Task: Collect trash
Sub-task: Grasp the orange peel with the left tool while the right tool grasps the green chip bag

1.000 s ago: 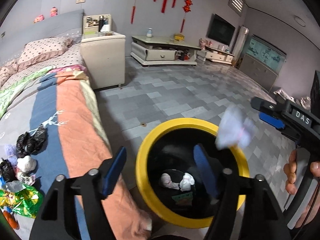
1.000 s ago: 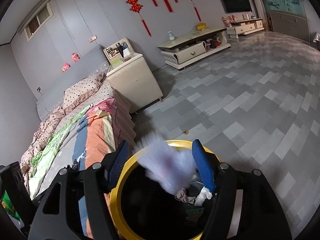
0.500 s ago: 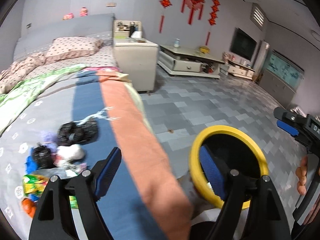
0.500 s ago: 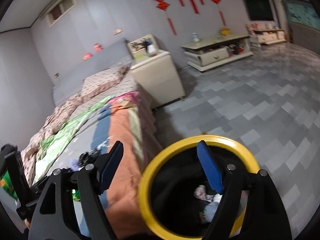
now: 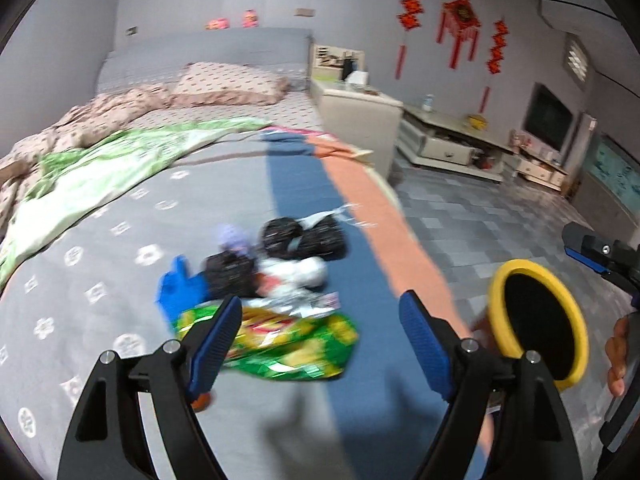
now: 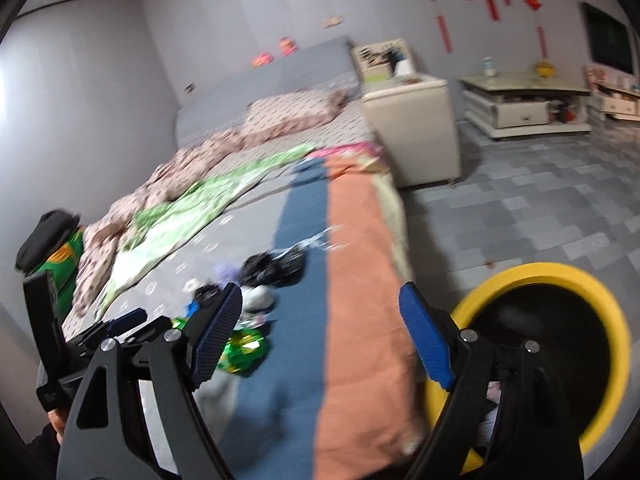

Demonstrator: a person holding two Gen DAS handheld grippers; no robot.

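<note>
Trash pile (image 5: 276, 284) on bed (image 5: 120, 240) | left gripper (image 5: 320, 320) jaws spread, empty | right gripper (image 6: 320, 320) jaws spread, empty | yellow-rimmed bin (image 6: 560, 280) beside bed

Bare blanket (image 5: 100, 280) around trash pile (image 5: 276, 276); yellow bin (image 6: 560, 344) mouth unobstructed beside bed.

Both wrist views look down from close above the bed (image 5: 120, 240), sharing the trash pile (image 5: 276, 280) at 12 o'clock and yellow-rimmed bin (image 6: 560, 280) at 3.
</note>
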